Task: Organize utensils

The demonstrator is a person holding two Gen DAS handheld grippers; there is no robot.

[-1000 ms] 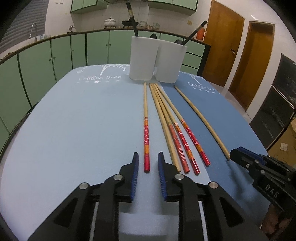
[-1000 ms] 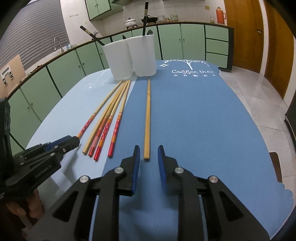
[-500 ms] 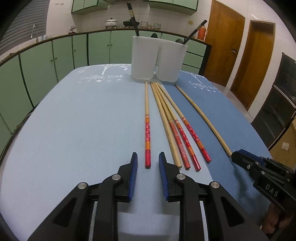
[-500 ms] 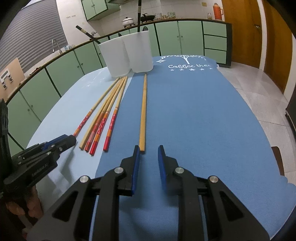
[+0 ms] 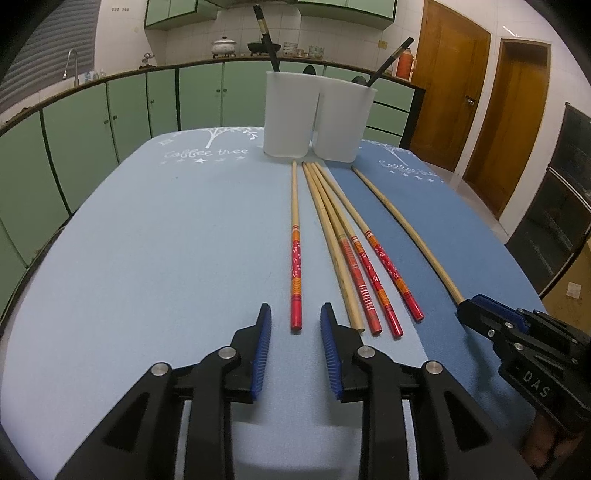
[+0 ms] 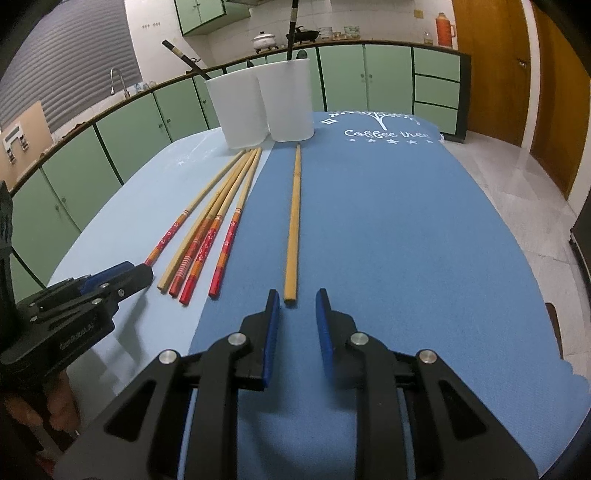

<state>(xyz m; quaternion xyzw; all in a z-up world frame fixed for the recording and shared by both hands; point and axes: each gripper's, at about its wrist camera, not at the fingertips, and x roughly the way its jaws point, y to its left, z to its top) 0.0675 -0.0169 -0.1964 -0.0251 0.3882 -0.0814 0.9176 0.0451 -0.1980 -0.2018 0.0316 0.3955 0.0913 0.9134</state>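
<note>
My left tool [image 5: 295, 326] and right tool [image 6: 293, 302], both open and empty, face wooden chopsticks [image 5: 294, 236] lying before two white plastic holders [image 5: 317, 118].

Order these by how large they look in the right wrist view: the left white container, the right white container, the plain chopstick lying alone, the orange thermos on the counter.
1-2. Left white container and right white container: alike, no ranking.
3. Plain chopstick: longest, but very thin.
4. Orange thermos: smallest, though far from the camera, so its true size is unsure.
</note>
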